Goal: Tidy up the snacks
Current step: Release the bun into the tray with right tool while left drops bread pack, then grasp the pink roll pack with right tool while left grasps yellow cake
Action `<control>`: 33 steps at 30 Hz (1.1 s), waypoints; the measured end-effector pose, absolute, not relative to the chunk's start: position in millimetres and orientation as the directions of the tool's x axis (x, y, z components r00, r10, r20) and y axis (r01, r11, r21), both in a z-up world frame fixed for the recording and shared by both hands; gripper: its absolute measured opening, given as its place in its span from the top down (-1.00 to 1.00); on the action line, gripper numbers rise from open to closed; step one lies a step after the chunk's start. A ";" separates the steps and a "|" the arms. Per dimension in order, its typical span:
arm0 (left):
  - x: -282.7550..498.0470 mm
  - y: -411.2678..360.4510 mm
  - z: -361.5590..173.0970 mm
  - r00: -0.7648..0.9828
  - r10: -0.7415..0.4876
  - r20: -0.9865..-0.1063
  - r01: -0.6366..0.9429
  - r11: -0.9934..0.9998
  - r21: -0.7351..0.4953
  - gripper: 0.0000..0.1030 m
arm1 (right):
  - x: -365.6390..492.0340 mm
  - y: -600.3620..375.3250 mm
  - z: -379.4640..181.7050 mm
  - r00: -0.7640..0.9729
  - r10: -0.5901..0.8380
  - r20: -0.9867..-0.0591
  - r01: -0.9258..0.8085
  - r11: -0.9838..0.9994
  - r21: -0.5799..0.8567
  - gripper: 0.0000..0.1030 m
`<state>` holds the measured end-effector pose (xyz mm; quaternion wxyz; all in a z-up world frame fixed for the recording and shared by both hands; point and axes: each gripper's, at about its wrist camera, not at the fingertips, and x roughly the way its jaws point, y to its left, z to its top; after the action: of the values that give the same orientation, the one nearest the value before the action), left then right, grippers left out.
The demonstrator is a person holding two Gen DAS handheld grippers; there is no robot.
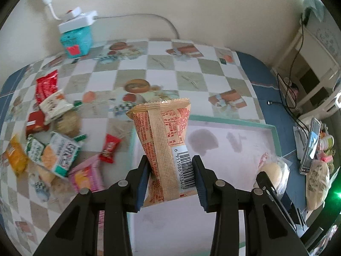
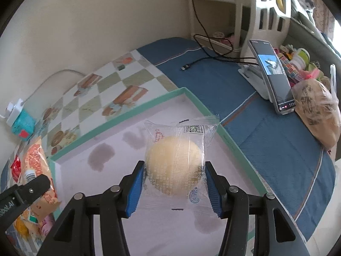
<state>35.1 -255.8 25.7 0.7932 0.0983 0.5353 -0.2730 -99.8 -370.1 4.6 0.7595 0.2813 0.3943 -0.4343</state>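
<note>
My left gripper (image 1: pixel 171 170) is shut on an orange snack packet (image 1: pixel 164 140) with a barcode, held upright over the left edge of the pale pink tray (image 1: pixel 234 140) with a green rim. My right gripper (image 2: pixel 173 179) is shut on a clear-wrapped round yellow cake (image 2: pixel 173 162), which hangs over the same tray (image 2: pixel 136 115). That cake (image 1: pixel 271 173) and the right gripper's finger (image 1: pixel 264 181) show at the right of the left wrist view. The orange packet (image 2: pixel 36 160) and a left finger (image 2: pixel 32 188) show at the left of the right wrist view.
A heap of loose snack packets (image 1: pixel 53 140) lies on the checked tablecloth left of the tray. A teal box (image 1: pixel 75 40) with a white power strip stands at the back. A phone on a stand (image 2: pixel 271 74), a cable (image 2: pixel 204 61) and a bagged loaf (image 2: pixel 317 115) sit on the blue cloth.
</note>
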 end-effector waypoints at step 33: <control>108.8 14.4 53.9 0.471 0.028 -0.882 -0.080 0.997 -0.011 -0.86 | -35.6 -274.9 43.7 0.500 -0.389 -0.774 0.710 0.696 0.109 -1.00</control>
<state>108.8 14.4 53.9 0.8573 -0.0253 0.5133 0.0315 -35.6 -274.9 43.7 0.8397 0.2122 0.3781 -0.3270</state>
